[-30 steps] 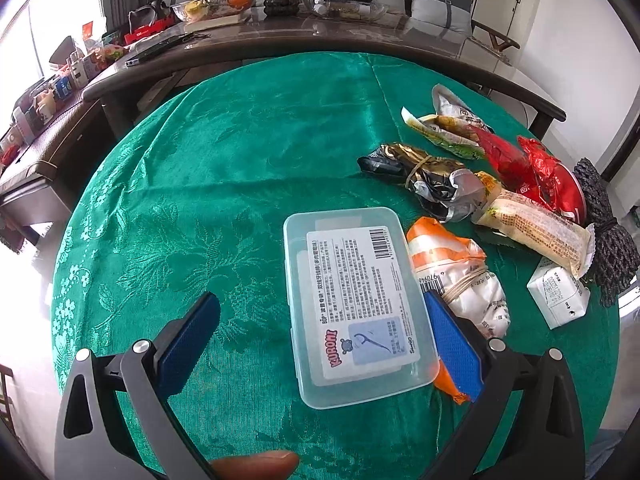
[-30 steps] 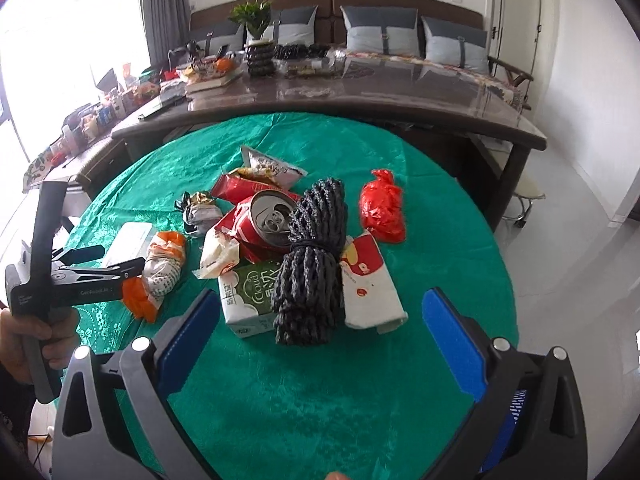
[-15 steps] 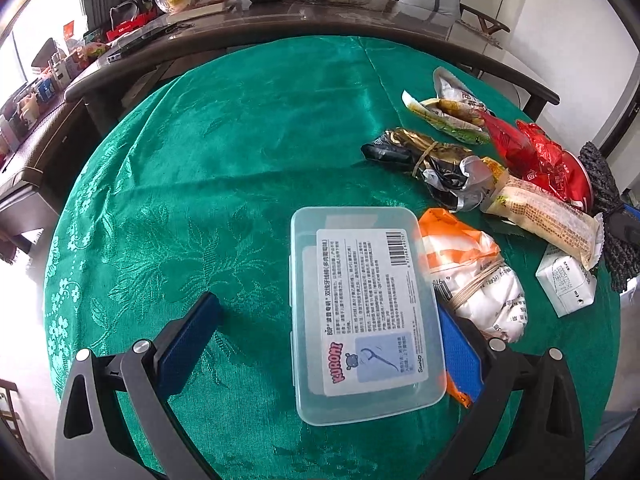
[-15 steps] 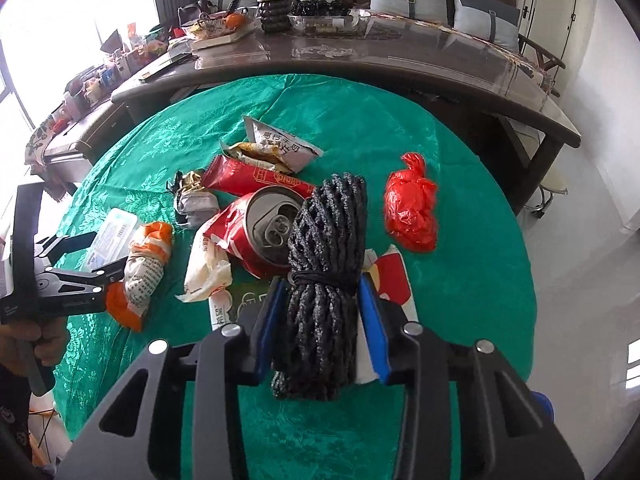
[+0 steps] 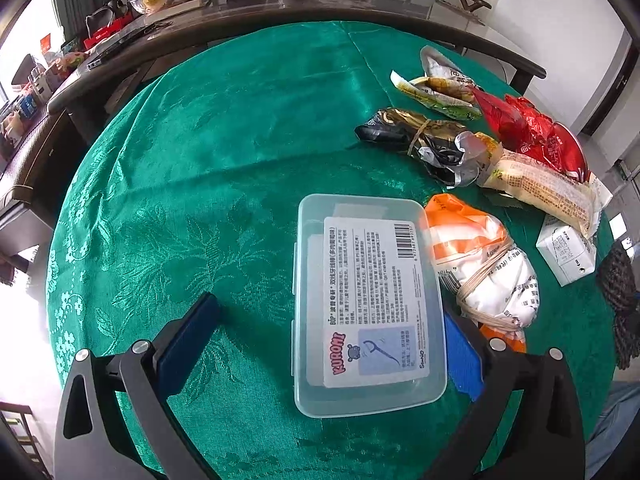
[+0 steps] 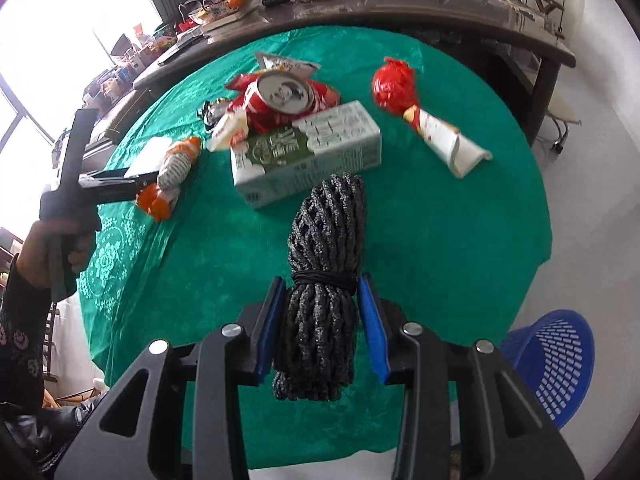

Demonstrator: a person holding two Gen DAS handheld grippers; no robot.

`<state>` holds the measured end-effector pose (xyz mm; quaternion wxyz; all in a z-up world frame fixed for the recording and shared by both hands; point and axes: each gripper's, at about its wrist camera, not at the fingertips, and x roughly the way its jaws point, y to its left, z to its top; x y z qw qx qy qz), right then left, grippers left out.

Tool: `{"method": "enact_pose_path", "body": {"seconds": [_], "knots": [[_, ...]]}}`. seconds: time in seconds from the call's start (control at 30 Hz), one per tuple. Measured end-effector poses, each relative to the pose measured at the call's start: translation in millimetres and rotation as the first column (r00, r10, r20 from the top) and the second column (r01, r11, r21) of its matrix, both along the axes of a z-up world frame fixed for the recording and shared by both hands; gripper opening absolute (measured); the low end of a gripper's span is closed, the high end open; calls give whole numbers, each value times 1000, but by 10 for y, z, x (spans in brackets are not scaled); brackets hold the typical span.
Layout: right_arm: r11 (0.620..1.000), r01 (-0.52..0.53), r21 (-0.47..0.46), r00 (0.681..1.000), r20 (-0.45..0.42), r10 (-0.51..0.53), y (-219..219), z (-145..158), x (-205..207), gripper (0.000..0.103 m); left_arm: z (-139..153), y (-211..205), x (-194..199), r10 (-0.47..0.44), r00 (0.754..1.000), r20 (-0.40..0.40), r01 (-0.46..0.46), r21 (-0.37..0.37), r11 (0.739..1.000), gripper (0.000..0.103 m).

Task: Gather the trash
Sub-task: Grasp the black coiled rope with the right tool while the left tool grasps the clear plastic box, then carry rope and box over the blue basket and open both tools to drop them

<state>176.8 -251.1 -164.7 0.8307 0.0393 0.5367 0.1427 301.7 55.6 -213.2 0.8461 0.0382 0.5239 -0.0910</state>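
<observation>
Your right gripper (image 6: 322, 332) has just closed its blue pads on the black rope bundle (image 6: 324, 280), gripped beside its elastic band and held above the green tablecloth (image 6: 420, 220), with the blue mesh basket (image 6: 556, 364) on the floor at lower right. Your left gripper (image 5: 328, 344) stands wide open around the clear plastic floss-pick box (image 5: 368, 300), pads not pressing, beside the orange-and-white wrapper (image 5: 480, 264).
</observation>
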Motion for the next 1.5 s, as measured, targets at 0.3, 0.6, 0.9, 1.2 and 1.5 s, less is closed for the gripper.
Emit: {"method": "enact_pose_path", "body": {"seconds": [0.3, 0.6, 0.9, 1.2, 1.5], "knots": [[999, -21, -49, 1000, -10, 21, 30, -27, 120, 49, 108, -23, -180, -102, 993, 50, 103, -15, 995, 62], [999, -35, 31, 999, 34, 34, -73, 90, 10, 36, 399, 404, -613, -56, 996, 74, 64, -117, 991, 61], [981, 187, 43, 976, 106, -191, -1364, 411, -340, 36, 1095, -888, -1060, -299, 932, 203, 341, -220, 914, 61], [909, 405, -101, 913, 3, -407, -3129, -132, -744, 36, 794, -3290, -1392, -605, 781, 152, 619, -313, 720, 62], [877, 476, -58, 877, -38, -479, -3974, -714, -885, 36, -192, -4960, -1397, -709, 705, 10, 682, -283, 674, 62]]}}
